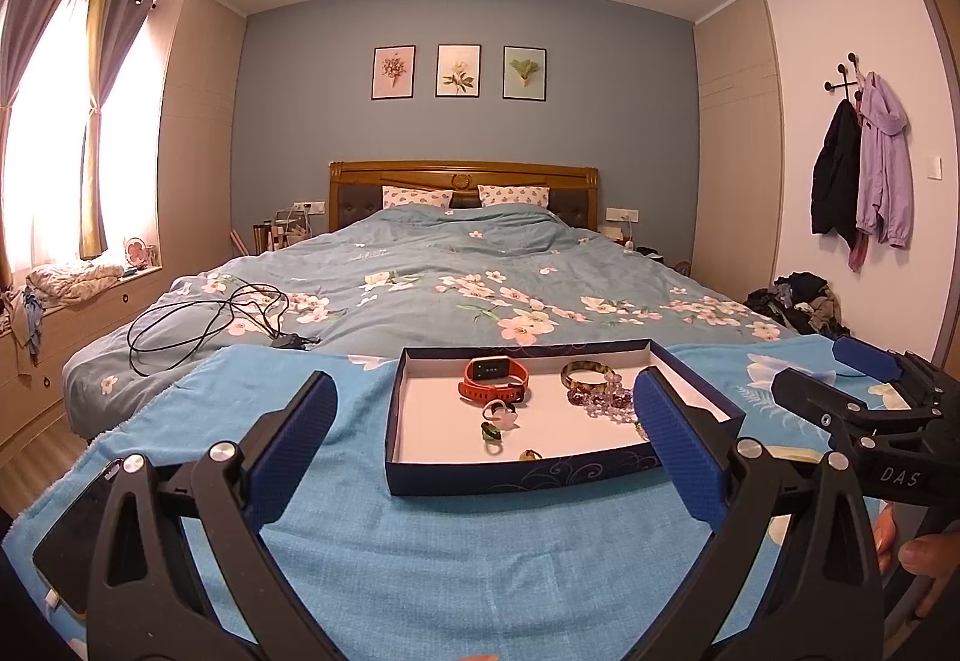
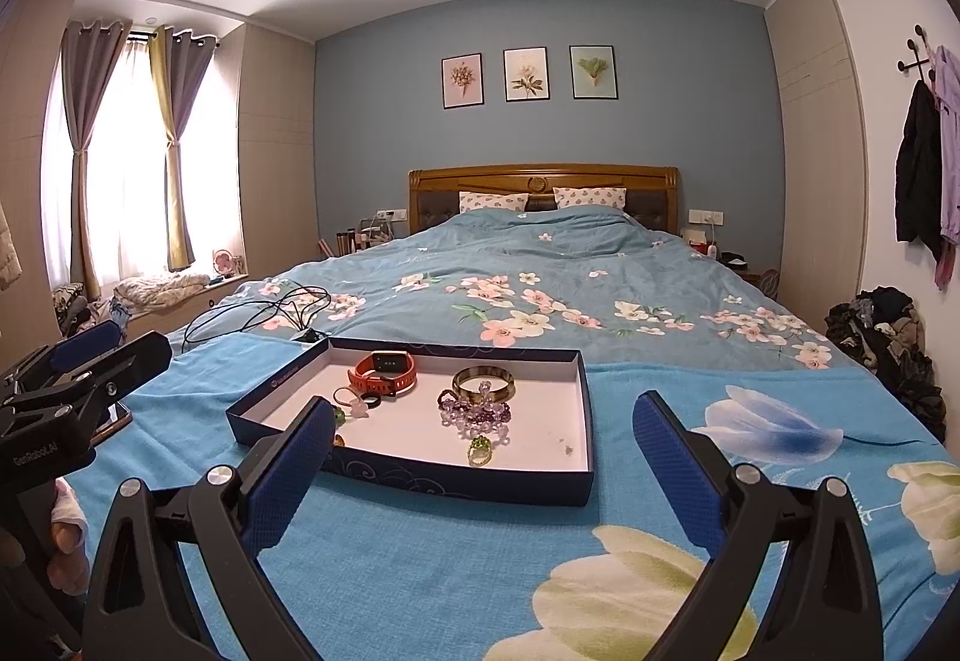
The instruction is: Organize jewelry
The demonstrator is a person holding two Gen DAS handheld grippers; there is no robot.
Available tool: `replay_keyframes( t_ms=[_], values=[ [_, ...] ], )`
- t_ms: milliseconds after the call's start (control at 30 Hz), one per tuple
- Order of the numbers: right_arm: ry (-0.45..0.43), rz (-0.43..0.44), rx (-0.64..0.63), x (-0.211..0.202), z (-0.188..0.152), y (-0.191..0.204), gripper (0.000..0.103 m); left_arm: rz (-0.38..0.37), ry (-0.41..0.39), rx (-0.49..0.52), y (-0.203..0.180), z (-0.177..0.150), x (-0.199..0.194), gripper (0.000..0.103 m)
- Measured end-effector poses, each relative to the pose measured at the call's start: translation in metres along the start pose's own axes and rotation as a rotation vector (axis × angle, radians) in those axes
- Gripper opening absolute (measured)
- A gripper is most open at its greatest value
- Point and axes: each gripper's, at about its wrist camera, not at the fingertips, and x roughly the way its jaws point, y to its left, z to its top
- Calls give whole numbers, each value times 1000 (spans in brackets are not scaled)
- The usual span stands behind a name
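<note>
Centre frame in both views sits the tray point(image 1: 510, 475) of jewelry on the bed — straight ahead of the left claw point(image 1: 483, 445), ahead-left of the right claw point(image 2: 483, 451). Both claws gape empty; left seems squarer on.

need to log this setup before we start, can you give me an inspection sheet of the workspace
surface: blue floral towel spread on the bed.
job's things: navy box lid holding red watch, bangle, purple bead bracelet, green ring, small rings.
clutter: phone on the towel's left edge.
grippers: left gripper and right gripper open, empty.
cables: black cable on the duvet.
surroundings: clothes pile, hanging coats.
</note>
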Motion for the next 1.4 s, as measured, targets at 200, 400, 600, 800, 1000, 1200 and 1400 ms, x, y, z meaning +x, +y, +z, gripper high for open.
replay_keyframes(
  t_ms=[200,400,600,800,1000,1200,1400],
  values=[
    [0,2,3,2,0,-1,96,-1,1,-1,0,0,0,97],
    [1,2,3,2,0,-1,96,2,1,1,-1,0,0,97],
    [-1,0,2,3,-1,0,96,2,-1,-1,-1,1,-1,97],
    [-2,-1,3,3,-2,0,96,2,-1,0,0,1,0,97],
    [-2,-1,4,2,-2,0,96,2,1,0,-1,1,0,97],
    [-2,0,5,2,-1,-1,96,-1,2,2,-2,1,-1,97],
    [-1,-2,8,2,-2,-1,96,-2,4,2,-3,1,-1,97]
  ],
)
